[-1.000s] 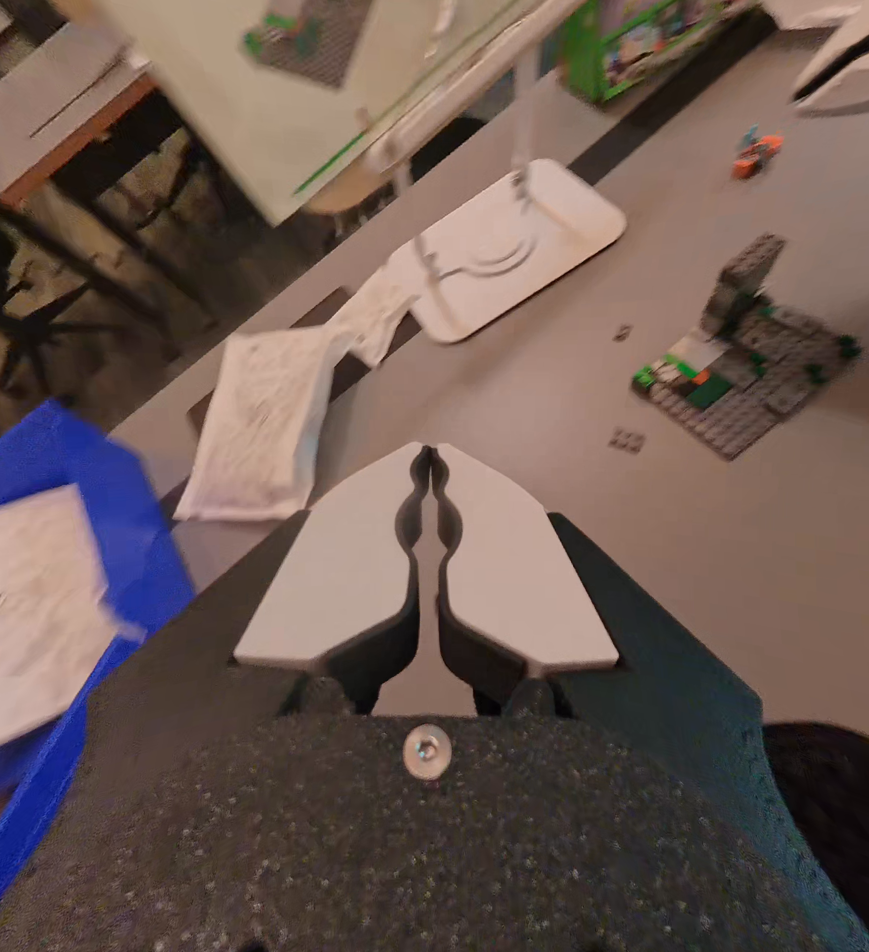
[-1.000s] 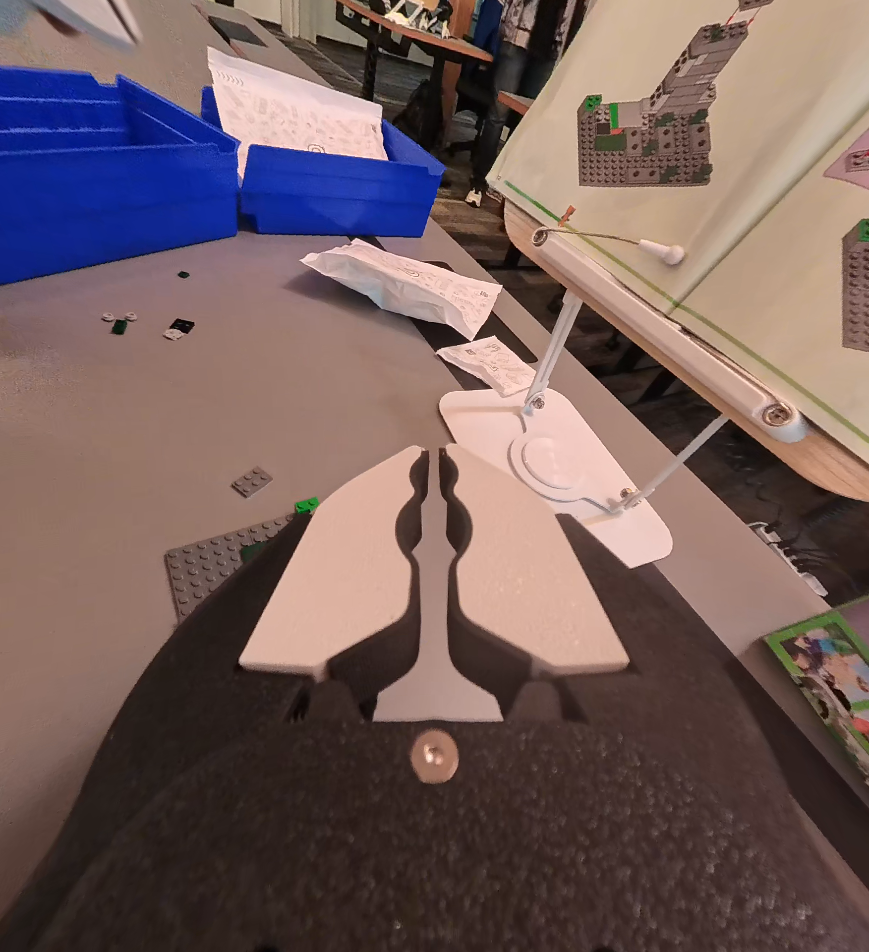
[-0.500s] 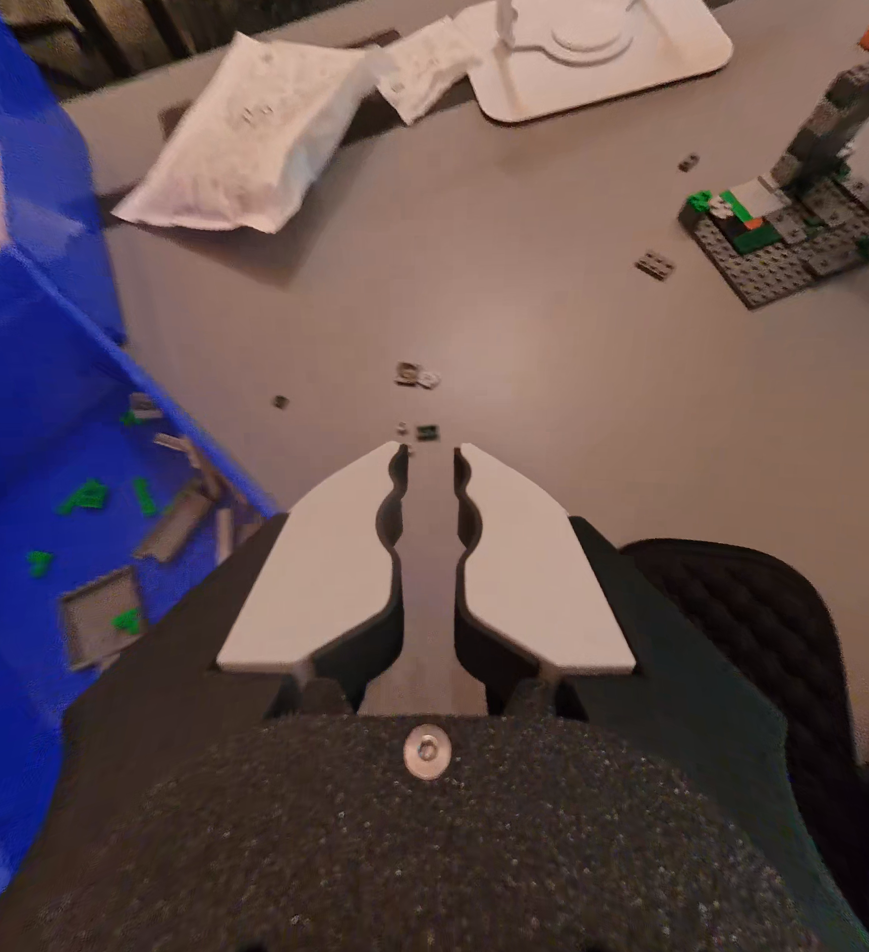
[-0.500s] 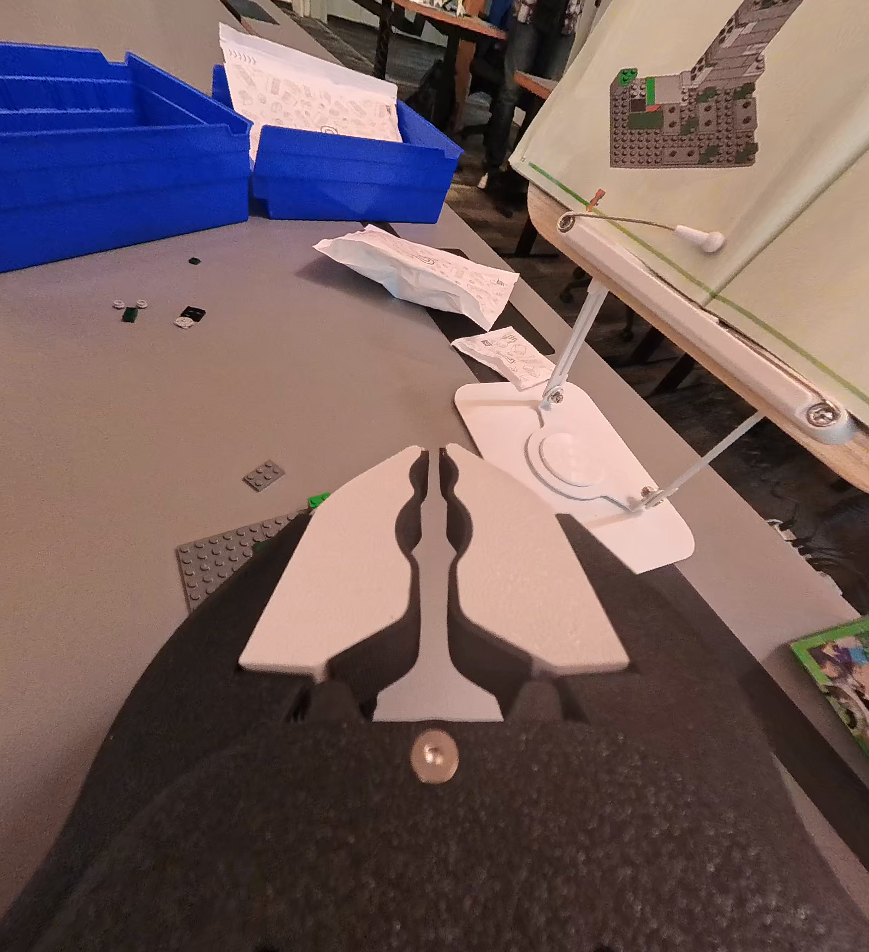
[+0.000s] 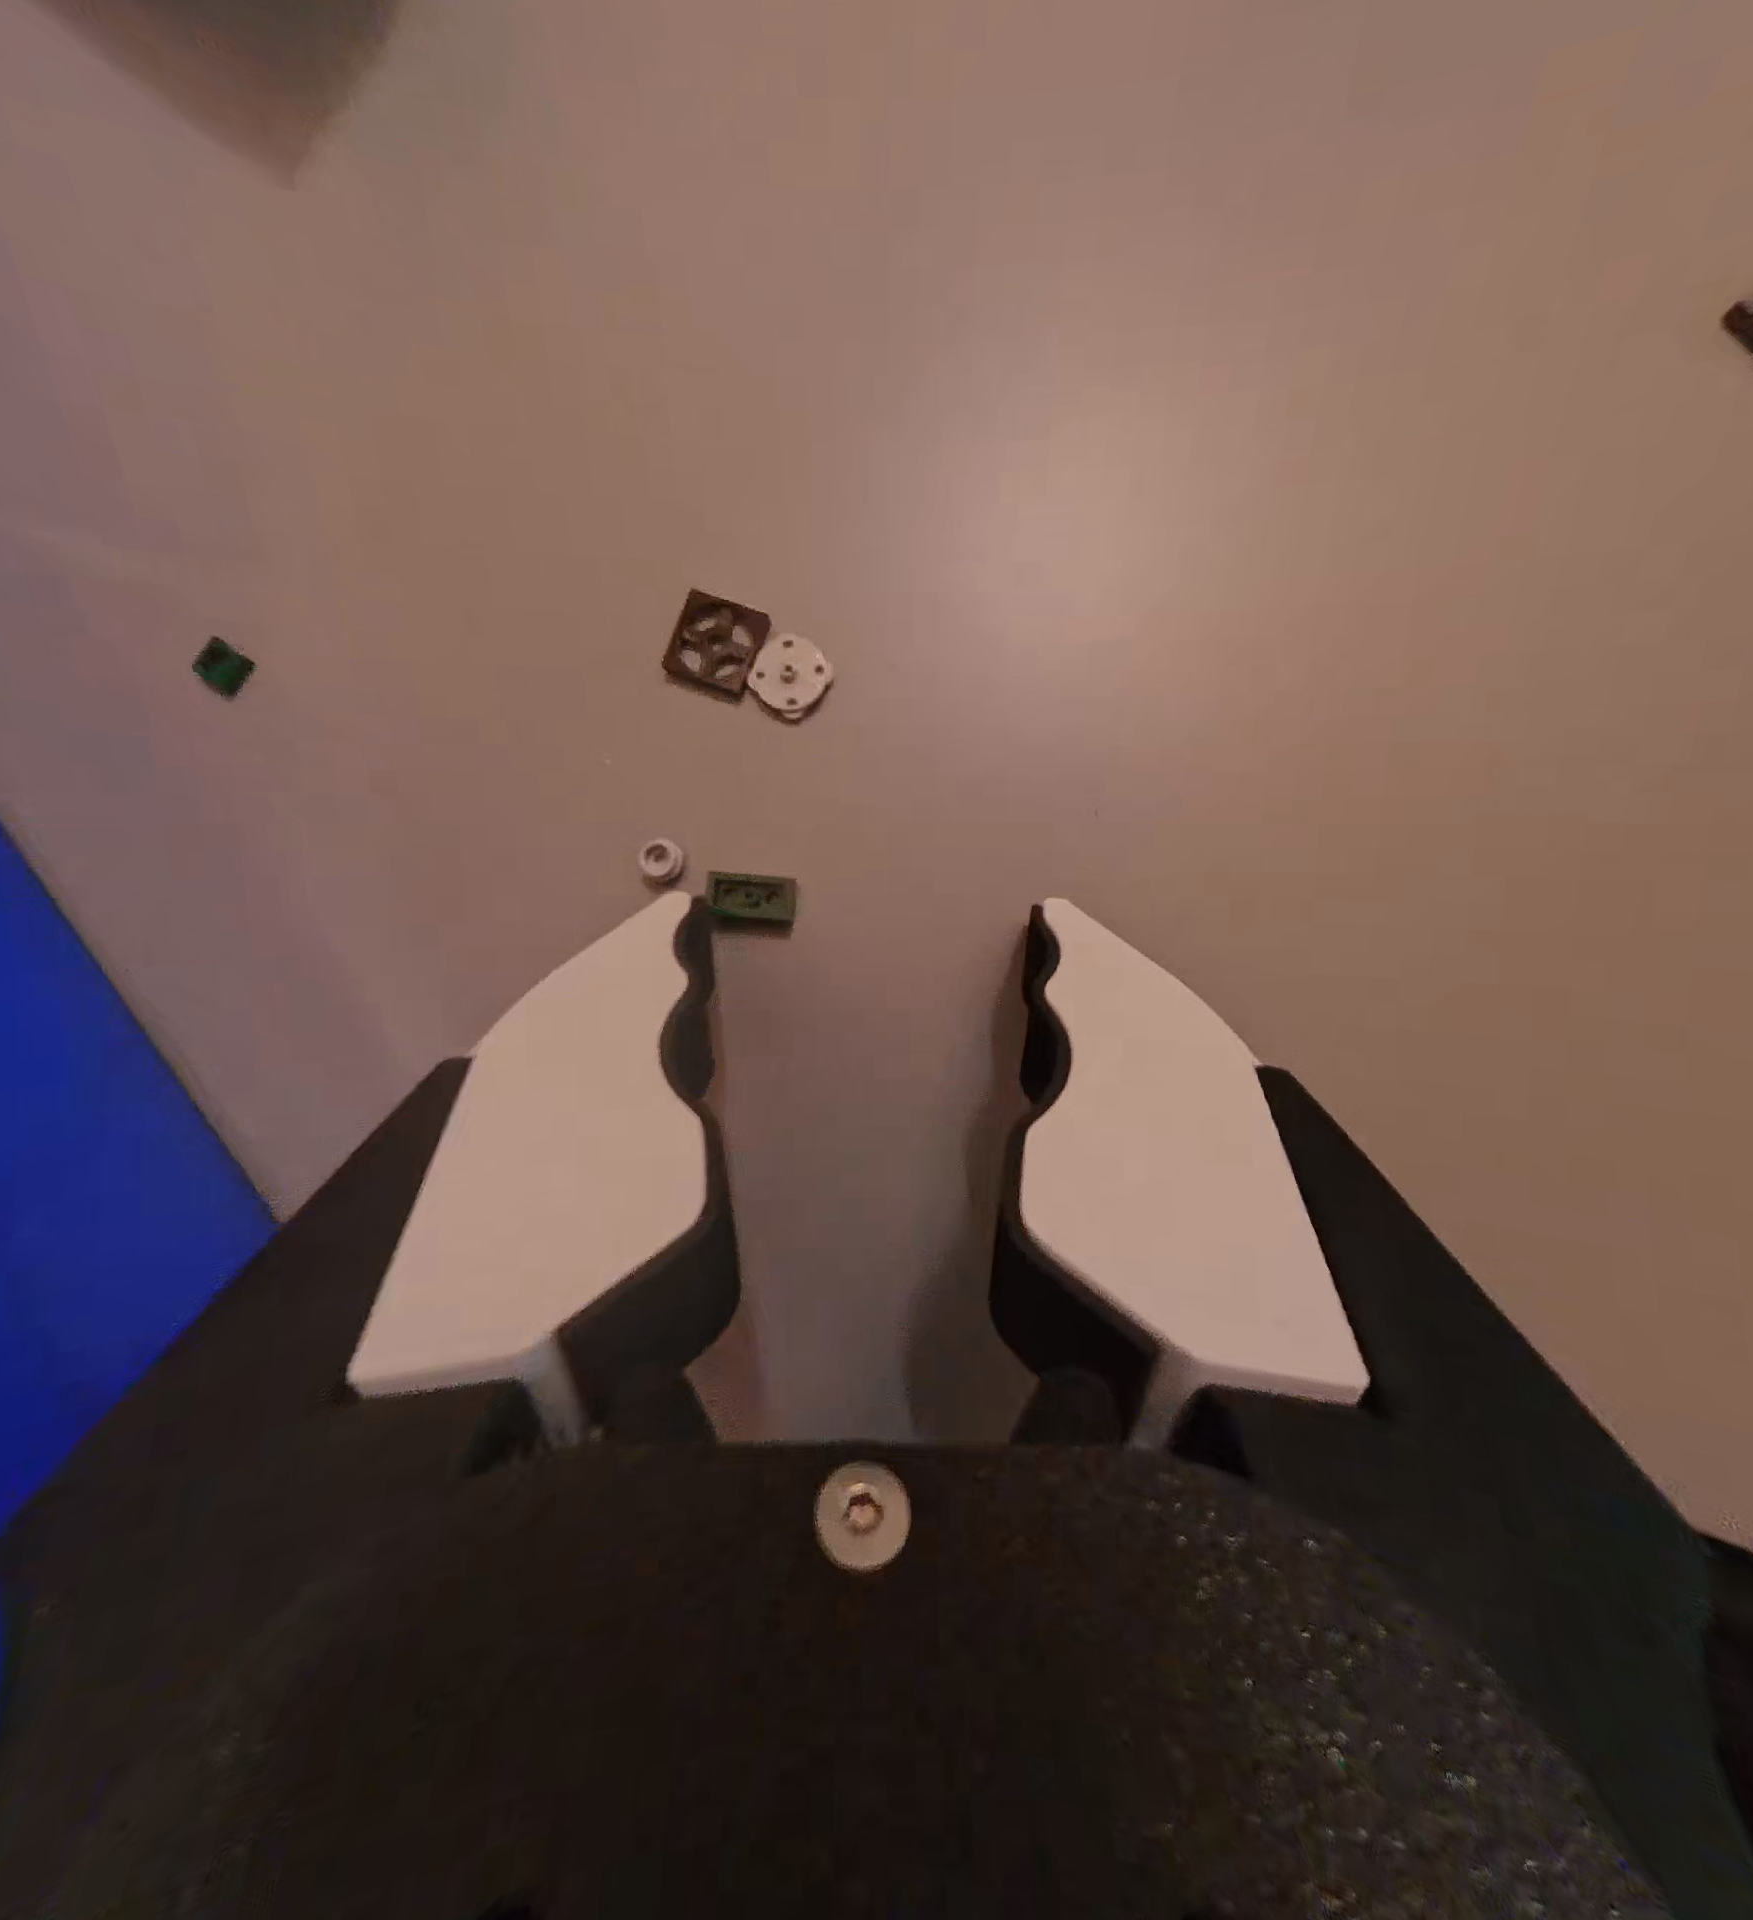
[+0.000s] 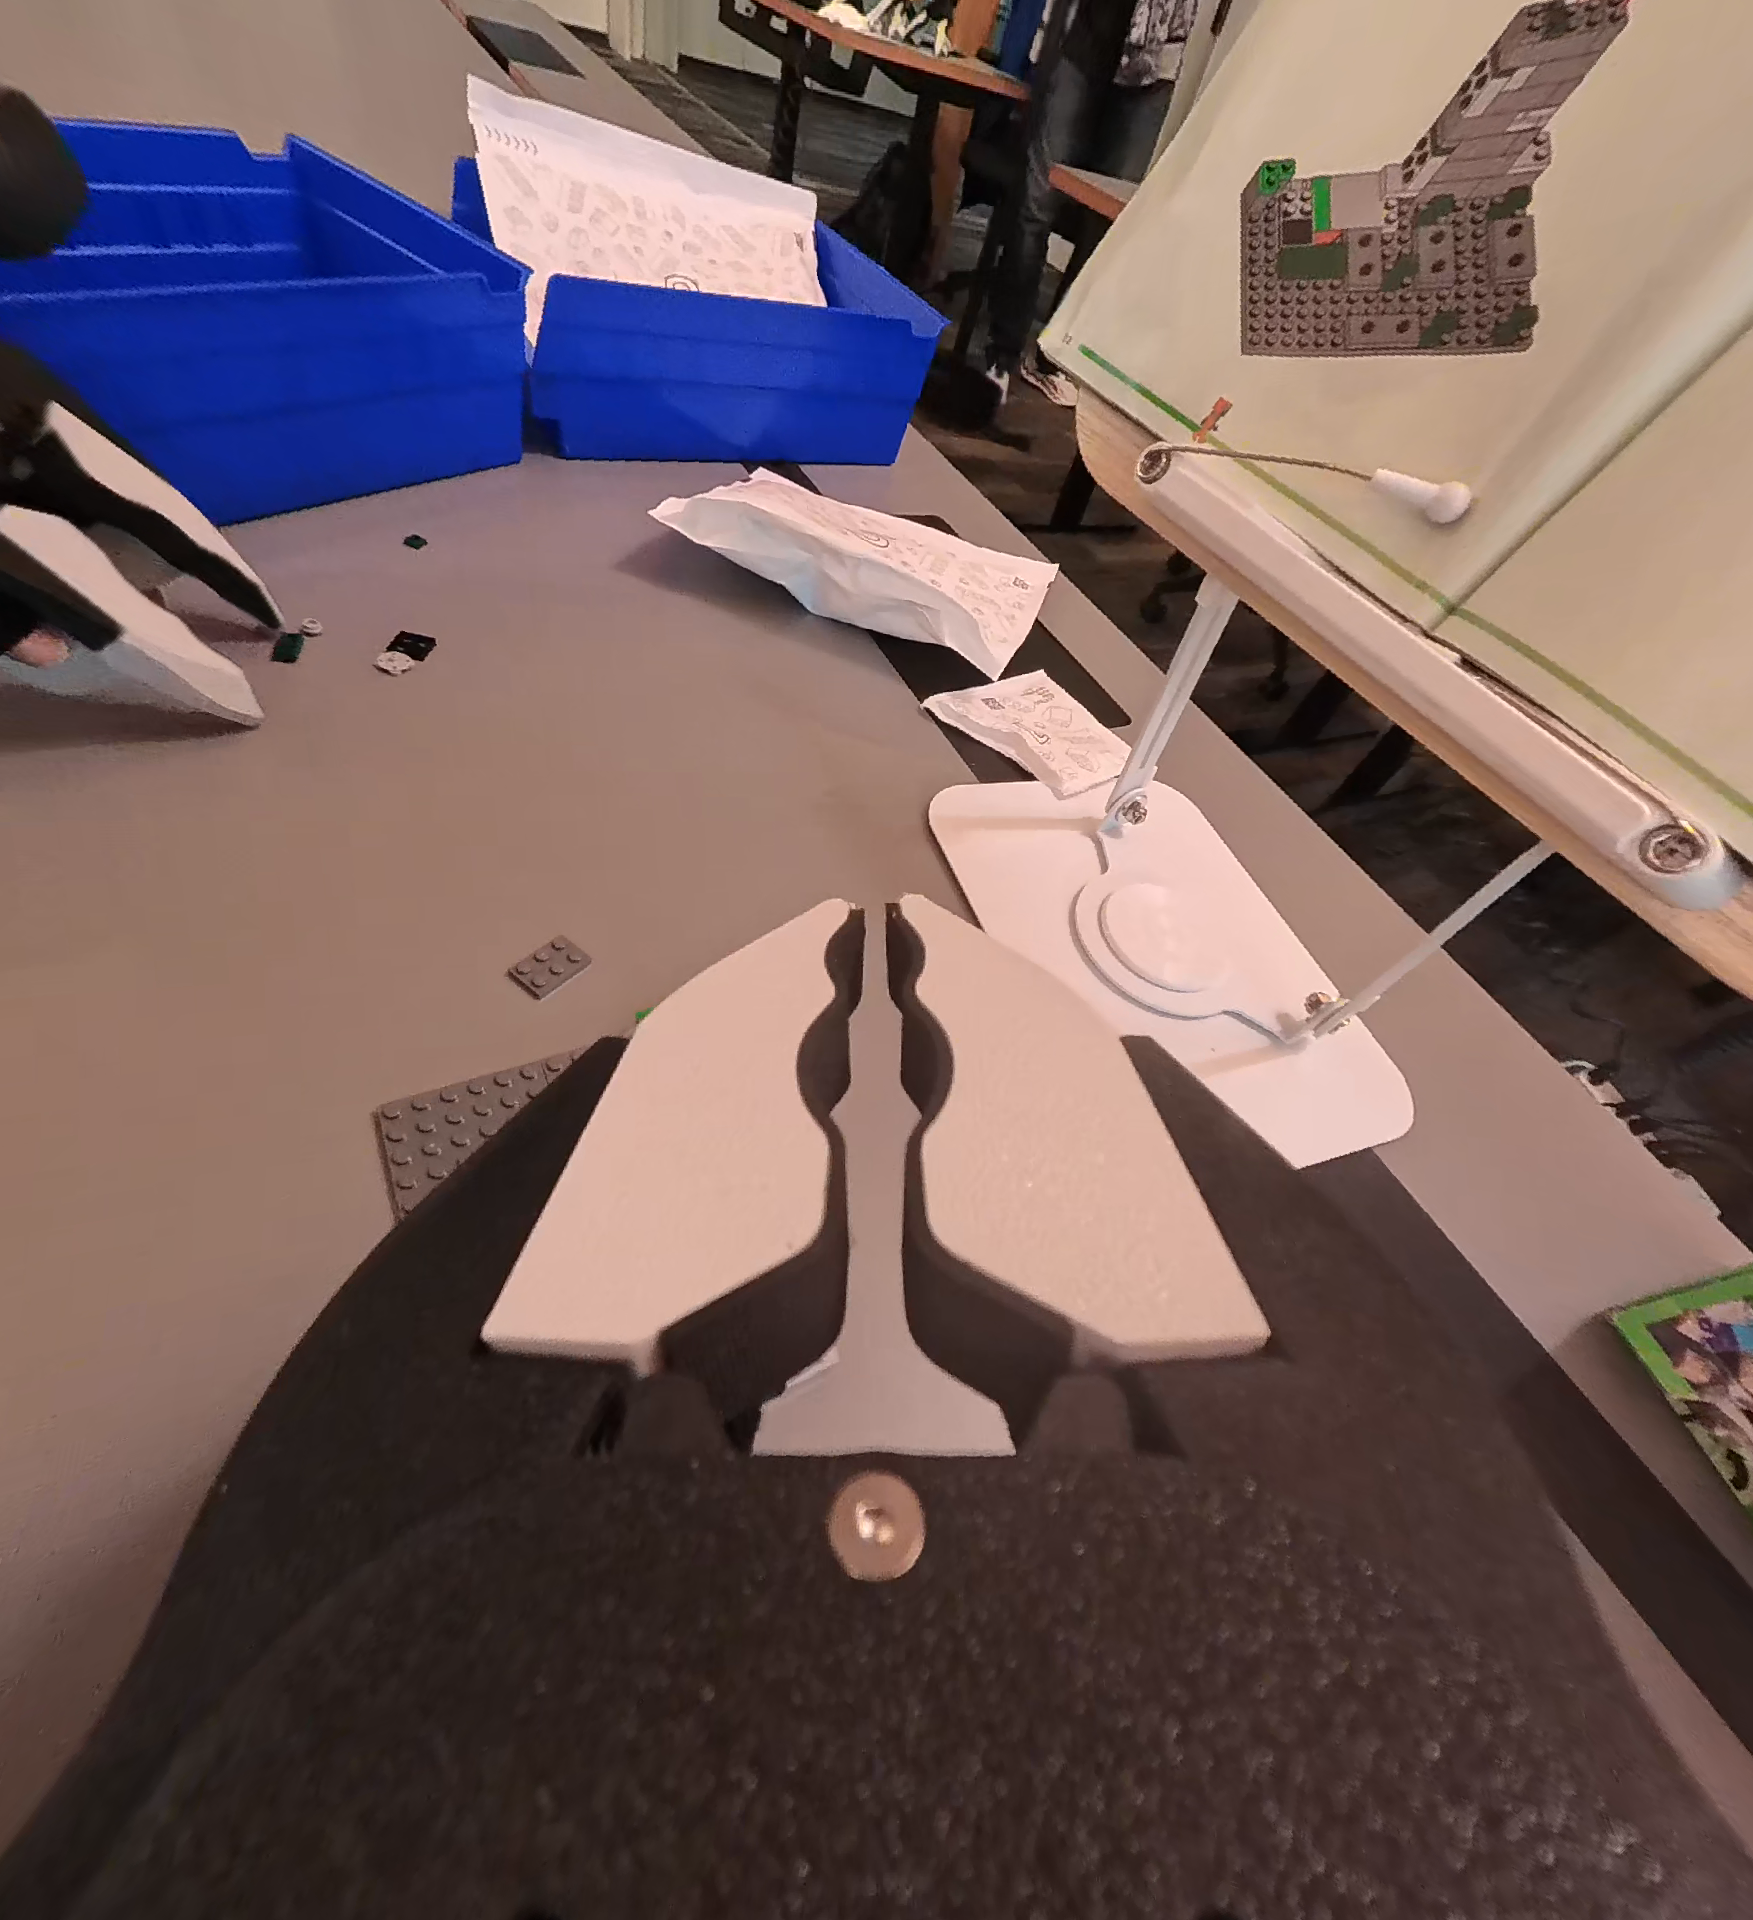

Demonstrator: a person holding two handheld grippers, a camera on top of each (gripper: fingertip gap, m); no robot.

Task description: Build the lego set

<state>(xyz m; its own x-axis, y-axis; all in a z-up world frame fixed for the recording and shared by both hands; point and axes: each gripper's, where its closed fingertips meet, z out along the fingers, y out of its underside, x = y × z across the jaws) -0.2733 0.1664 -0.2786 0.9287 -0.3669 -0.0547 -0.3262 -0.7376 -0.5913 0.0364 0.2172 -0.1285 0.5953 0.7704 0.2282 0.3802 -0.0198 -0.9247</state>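
Note:
My left gripper (image 5: 861, 914) is open and low over the grey table. A small dark green plate (image 5: 751, 902) lies just past its left fingertip, beside a tiny grey round stud (image 5: 662, 860). Farther off lie a dark square piece (image 5: 714, 646) and a light grey round plate (image 5: 793, 675). In the right wrist view the left gripper (image 6: 259, 670) shows at far left by the green plate (image 6: 287, 648). My right gripper (image 6: 875, 909) is shut and empty above the grey baseplate (image 6: 456, 1127). A grey 2x3 plate (image 6: 549, 964) lies ahead of it.
Blue bins (image 6: 332, 343) stand at the back left, one holding a white bag (image 6: 643, 234). White bags (image 6: 861, 566) lie on the table. A white stand base (image 6: 1163, 966) carries the instruction booklet (image 6: 1474, 270). The blue bin edge (image 5: 30, 1195) shows left of my left gripper. About 35 cm separates my left fingertips from my right. The right gripper is farther from the light grey round plate (image 5: 793, 675), some 35 cm, than the left, some 4 cm. Seen from the right wrist view (image 6: 394, 661) as well. The dark square piece (image 5: 714, 646) is closer to my left gripper, around 5 cm from its tips; the right tips are 35 cm off. It is also in sight in the right wrist view (image 6: 412, 645).
My left gripper swung away from the build, dropped low to the loose pieces near the blue bin and opened wide. My right gripper stayed shut and nearly still.

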